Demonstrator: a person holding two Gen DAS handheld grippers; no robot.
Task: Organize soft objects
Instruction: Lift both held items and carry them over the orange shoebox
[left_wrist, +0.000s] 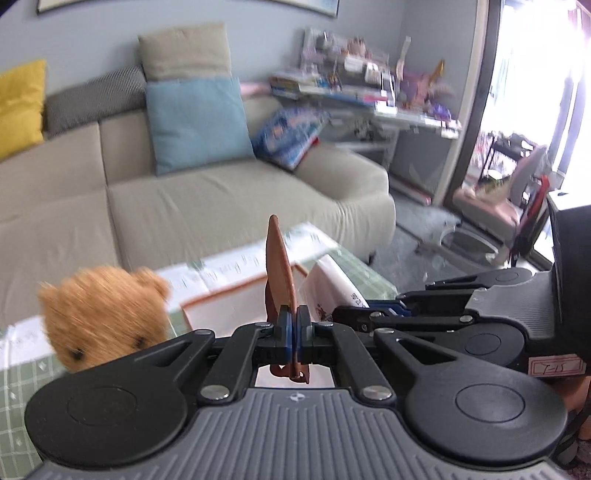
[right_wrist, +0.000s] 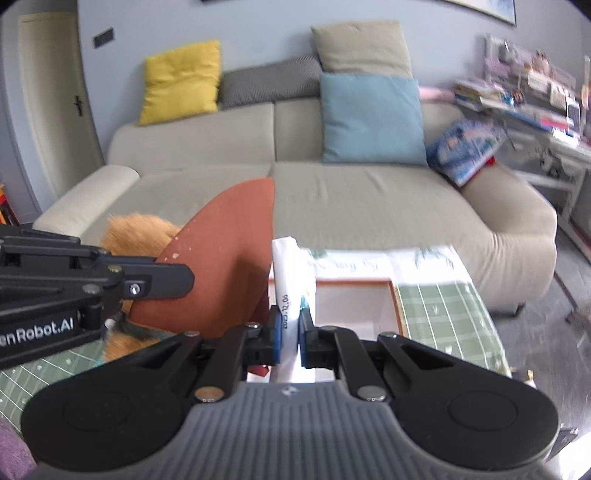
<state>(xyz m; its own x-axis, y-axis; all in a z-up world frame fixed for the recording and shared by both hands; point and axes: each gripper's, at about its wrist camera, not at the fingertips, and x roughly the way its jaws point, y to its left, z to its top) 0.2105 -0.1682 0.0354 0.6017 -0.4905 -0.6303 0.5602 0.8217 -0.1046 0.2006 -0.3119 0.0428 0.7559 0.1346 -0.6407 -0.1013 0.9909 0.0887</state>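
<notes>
Soft things here are a flat rust-brown piece (left_wrist: 277, 258) and a white packet (right_wrist: 291, 280) with printed digits on its side. The left tool (left_wrist: 291, 332) is clamped shut on the lower end of the rust-brown piece, which stands upright, edge-on in the left wrist view and broad and leaf-shaped in the right wrist view. The right tool (right_wrist: 290, 332) grips the white packet between its blue pads (right_wrist: 275, 332), the packet rising straight up out of them. Both tools sit side by side, close together, over a shallow white tray with an orange rim (right_wrist: 391, 286); what shows of the tray's floor is bare white, though the tools and held items hide part of it. The tray lies on a surface covered with a green checked cloth (right_wrist: 443, 314). A furry brown teddy bear (left_wrist: 107, 314) stands on that surface just left of the tray, outside it. Behind is a beige sofa (right_wrist: 369, 195) carrying a yellow cushion (right_wrist: 181, 81), a blue cushion (right_wrist: 373, 118) and a beige cushion (right_wrist: 362, 48).
</notes>
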